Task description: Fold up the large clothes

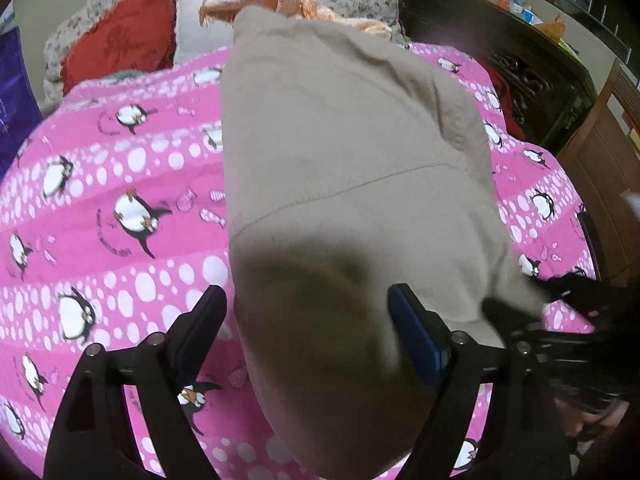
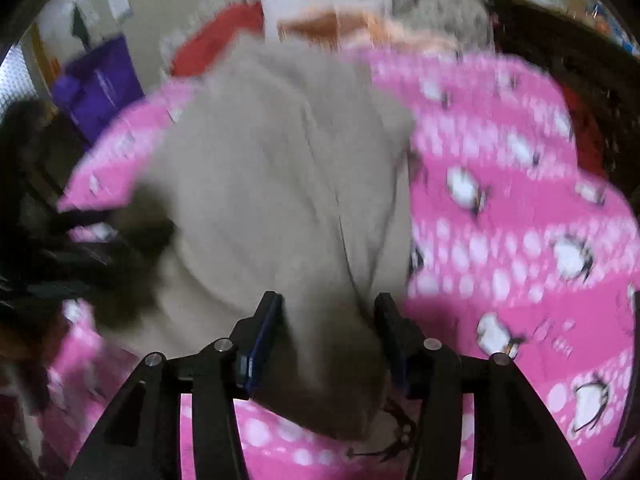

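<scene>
The garment (image 1: 352, 184), a large beige piece of soft, thick-looking cloth, lies lengthwise down the middle of a bed covered by a pink blanket (image 1: 120, 208) printed with penguins, its near end bunched close under both cameras. It looks limp and fairly light for its size, with no stiffness, so it should sag and drag wherever it is not held; a seam runs across it and its edges are rounded folds, which offer thicker, surer bites than a single layer. The left gripper (image 1: 308, 312) is spread wide, its jaws standing on either side of the near end of the cloth without pressing it. The right gripper (image 2: 326, 316) is about half spread with the beige cloth filling the gap between its jaws; the picture is blurred, so whether the pads truly pinch it cannot be told. The best holds seem to be the two near corners, one per gripper, so the end can be lifted evenly. The fleecy blanket may cling to the cloth and be caught up by a low bite. Beyond the far end lie a red cushion (image 1: 120, 44), a white pillow (image 1: 200, 20) and an orange fringed cloth (image 1: 280, 2), which could crowd a long fold. A dark wooden cabinet (image 1: 520, 64) stands to the right, clear of the work.
</scene>
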Demonstrator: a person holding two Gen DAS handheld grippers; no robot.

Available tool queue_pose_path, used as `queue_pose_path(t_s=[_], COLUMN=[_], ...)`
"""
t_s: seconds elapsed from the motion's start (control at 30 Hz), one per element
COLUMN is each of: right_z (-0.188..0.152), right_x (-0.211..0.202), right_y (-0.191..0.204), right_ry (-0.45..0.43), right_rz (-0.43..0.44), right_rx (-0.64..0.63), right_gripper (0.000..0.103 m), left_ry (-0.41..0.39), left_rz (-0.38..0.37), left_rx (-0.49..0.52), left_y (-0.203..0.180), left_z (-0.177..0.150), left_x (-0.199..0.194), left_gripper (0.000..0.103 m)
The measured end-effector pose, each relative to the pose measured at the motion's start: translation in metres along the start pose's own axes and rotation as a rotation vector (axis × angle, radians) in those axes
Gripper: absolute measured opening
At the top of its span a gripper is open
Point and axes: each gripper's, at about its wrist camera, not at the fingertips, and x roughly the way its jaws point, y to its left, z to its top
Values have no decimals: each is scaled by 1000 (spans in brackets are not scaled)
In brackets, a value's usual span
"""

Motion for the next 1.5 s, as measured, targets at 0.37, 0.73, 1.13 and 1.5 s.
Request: queue_pose_path(t_s=[0.37,0.73,1.13,1.5], right_z=[17,66,67,-1], right_x=[-33,53,1,25], right_y=[-61,-62,-17,85], right_ry=[-182,-50,-60,169], right_rz=[183,441,604,489], right_rx=[195,225,180,63], right_gripper=[84,85,24,47], left_ry=[-7,118,0,172], left_rz=[-318,-497,-475,-189], left_rx=[-198,-308,-176,-193], left_y=[49,52,51,97], left_z=[14,21,12,-105], left_x=[-5,51,-38,-65], left_gripper=[89,92,35,62])
